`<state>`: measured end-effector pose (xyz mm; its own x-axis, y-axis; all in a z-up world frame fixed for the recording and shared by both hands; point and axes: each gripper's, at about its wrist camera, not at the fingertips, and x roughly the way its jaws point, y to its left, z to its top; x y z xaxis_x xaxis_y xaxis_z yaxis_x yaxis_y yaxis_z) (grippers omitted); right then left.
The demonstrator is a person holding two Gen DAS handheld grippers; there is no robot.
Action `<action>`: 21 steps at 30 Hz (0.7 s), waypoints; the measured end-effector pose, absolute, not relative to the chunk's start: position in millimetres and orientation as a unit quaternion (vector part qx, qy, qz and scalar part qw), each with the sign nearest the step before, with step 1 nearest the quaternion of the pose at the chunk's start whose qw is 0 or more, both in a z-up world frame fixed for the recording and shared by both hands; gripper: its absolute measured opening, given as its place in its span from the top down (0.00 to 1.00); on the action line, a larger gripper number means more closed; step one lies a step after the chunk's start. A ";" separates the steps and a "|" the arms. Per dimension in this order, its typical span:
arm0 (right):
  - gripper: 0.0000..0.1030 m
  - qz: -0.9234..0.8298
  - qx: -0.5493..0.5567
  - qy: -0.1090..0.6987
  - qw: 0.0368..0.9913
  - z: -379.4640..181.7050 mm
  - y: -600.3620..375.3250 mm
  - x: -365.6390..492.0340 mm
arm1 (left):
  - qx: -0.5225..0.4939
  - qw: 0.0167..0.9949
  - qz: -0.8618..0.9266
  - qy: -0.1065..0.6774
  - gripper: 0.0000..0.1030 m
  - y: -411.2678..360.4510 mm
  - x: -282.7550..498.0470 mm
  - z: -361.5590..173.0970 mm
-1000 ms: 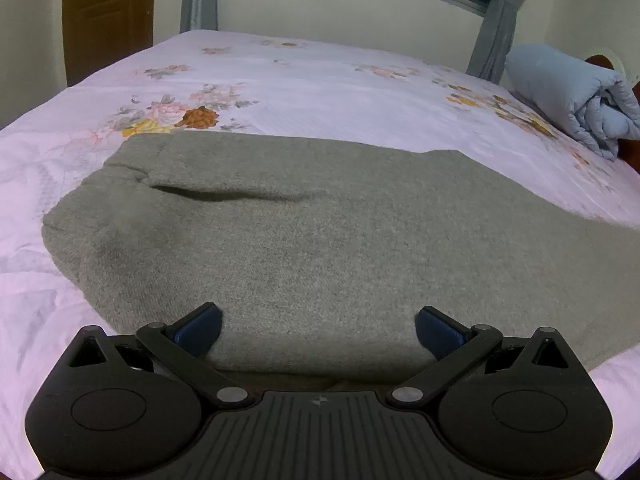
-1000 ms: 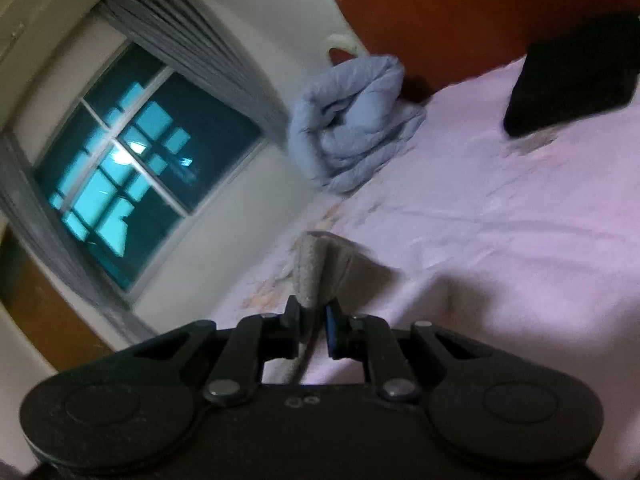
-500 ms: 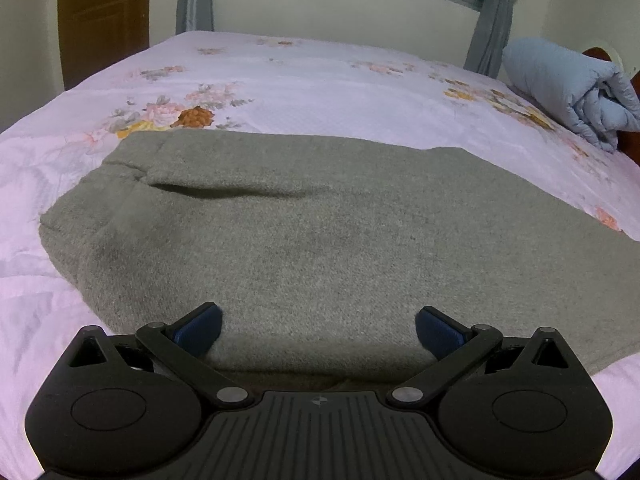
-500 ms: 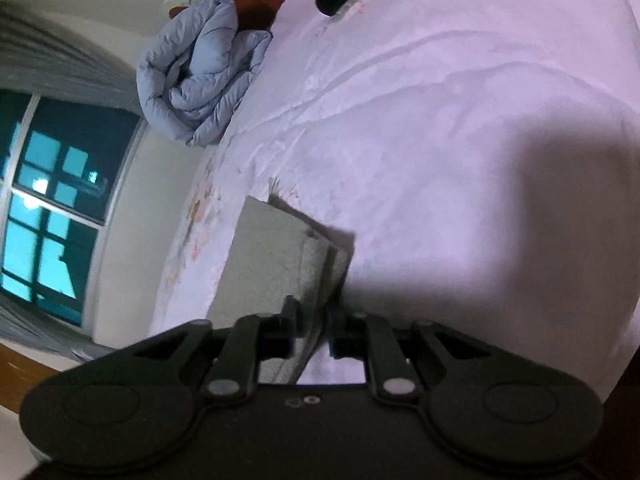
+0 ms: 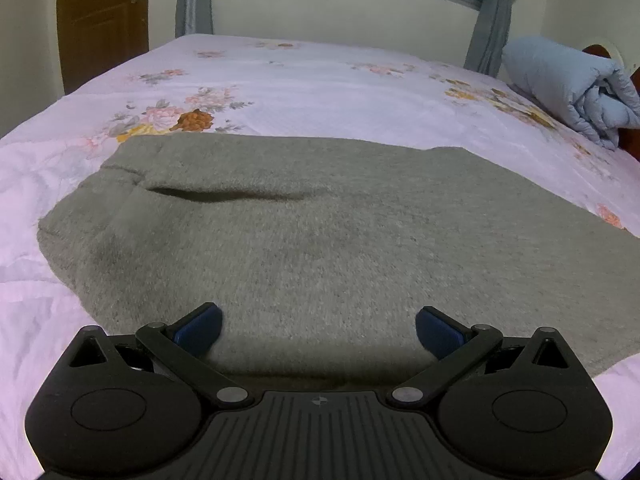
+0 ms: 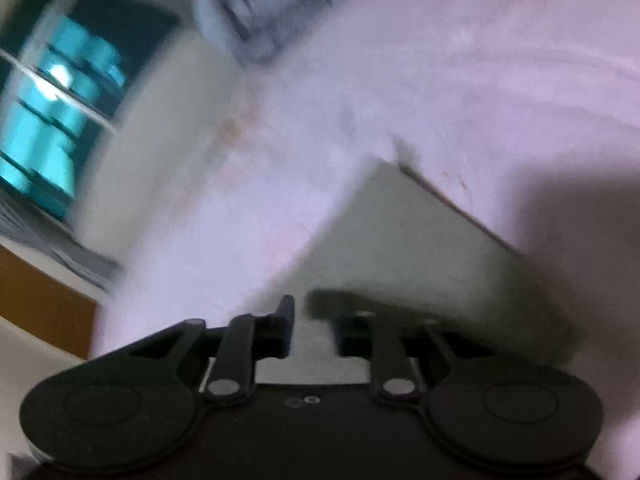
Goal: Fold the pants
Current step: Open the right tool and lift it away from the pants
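Grey knit pants (image 5: 320,232) lie flat across the pink floral bedsheet (image 5: 300,80), with a dark crease near their left end. My left gripper (image 5: 319,328) hovers over their near edge, blue pads wide apart and open, nothing between them. The right wrist view is blurred. In it the pants' leg end (image 6: 420,248) lies flat on the sheet, and my right gripper (image 6: 314,320) sits low at its near corner. Its jaws are closing to shut. No raised cloth shows between them, though blur hides the contact.
A rolled pale blue quilt (image 5: 568,88) sits at the far right by the wooden headboard (image 5: 600,50). It also shows at the top of the right wrist view as quilt (image 6: 256,8). A brown door (image 5: 100,20), curtains and a window (image 6: 52,100) stand beyond the bed.
My right gripper swung down toward the bed. The leg end it held bunched up now lies flat on the sheet. The left gripper stayed put, still open.
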<state>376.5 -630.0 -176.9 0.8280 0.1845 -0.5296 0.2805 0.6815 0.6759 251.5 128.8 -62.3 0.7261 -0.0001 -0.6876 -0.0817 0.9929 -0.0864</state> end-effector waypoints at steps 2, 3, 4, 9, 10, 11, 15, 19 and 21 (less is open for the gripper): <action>1.00 -0.065 0.439 0.265 0.856 -182.5 -647.8 368.6 | -0.055 0.929 0.021 0.366 0.00 129.7 249.3 -62.0; 1.00 -0.093 0.435 0.256 0.858 -175.1 -649.9 363.0 | -0.054 0.929 0.022 0.364 0.00 129.8 247.5 -60.7; 0.99 -0.102 0.418 0.252 0.867 -165.0 -645.7 359.7 | -0.052 0.930 0.025 0.363 0.00 130.4 245.2 -58.2; 0.68 0.057 0.365 0.259 0.893 -123.3 -580.9 364.8 | -0.063 0.939 0.068 0.331 0.00 153.4 221.4 -41.8; 0.60 0.092 0.346 0.265 0.896 -115.3 -558.1 372.7 | -0.074 0.940 0.075 0.326 0.00 162.1 216.6 -39.5; 0.54 0.130 0.334 0.272 0.893 -109.2 -535.3 383.8 | -0.082 0.940 0.086 0.321 0.00 170.7 211.9 -37.0; 0.48 0.262 0.289 0.311 0.867 -94.8 -433.2 440.2 | -0.107 0.937 0.117 0.311 0.00 207.7 200.3 -34.8; 0.45 0.346 0.247 0.375 0.824 -102.7 -329.2 504.9 | -0.175 0.923 0.140 0.314 0.00 247.2 198.5 -45.6; 0.45 0.371 0.246 0.404 0.799 -111.9 -289.9 538.8 | -0.215 0.914 0.141 0.314 0.00 261.6 200.4 -51.9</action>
